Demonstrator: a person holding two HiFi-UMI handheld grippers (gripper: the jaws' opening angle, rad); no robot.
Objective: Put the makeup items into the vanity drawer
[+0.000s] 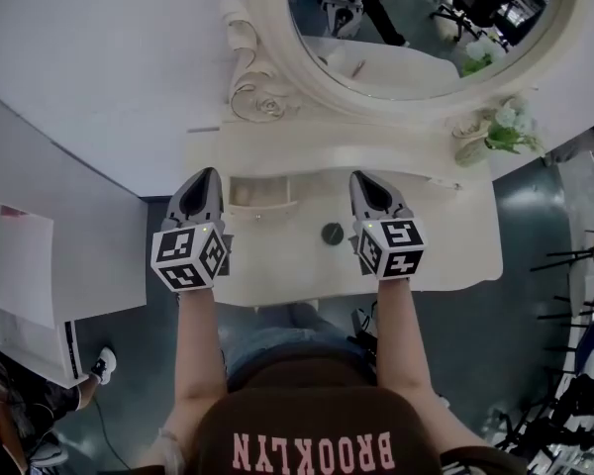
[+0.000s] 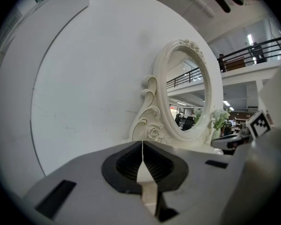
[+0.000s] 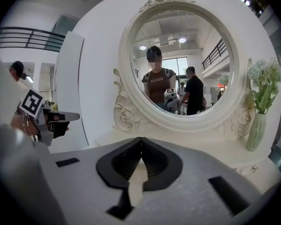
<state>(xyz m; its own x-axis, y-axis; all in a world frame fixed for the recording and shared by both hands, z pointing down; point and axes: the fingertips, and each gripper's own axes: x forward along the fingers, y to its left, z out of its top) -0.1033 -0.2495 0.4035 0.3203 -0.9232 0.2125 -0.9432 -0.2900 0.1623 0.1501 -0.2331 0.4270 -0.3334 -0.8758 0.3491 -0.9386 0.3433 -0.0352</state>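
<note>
The vanity drawer (image 1: 262,194) stands pulled out below the lower left rim of the oval mirror (image 1: 426,38), jutting forward from the raised ledge under the carved frame. Its inside shows as a pale shallow hollow, and what lies in it is too small and washed out to tell. A small dark round item (image 1: 332,233) sits on the cream vanity top (image 1: 455,236), below the mirror's middle and just to the right of the drawer, apart from it.

At the mirror's lower right rim a slim pale vase (image 1: 472,149) stands on the ledge and holds a bunch of white flowers (image 1: 505,122) with green leaves.

The left gripper (image 1: 206,173) hovers below the mirror's left side, its tip just beside the drawer's left end, and its jaws are pressed together with nothing between them. The right gripper (image 1: 361,176) hovers below the mirror's centre, to the right of the drawer and just above the dark round item; its jaws are likewise closed tight on nothing. Both point toward the mirror, and each is carried on a bare forearm.

The glass reflects a person in a brown shirt with a gripper, and a second person in dark clothes beside them. A plain white wall (image 1: 99,47) rises to the left of the mirror.
</note>
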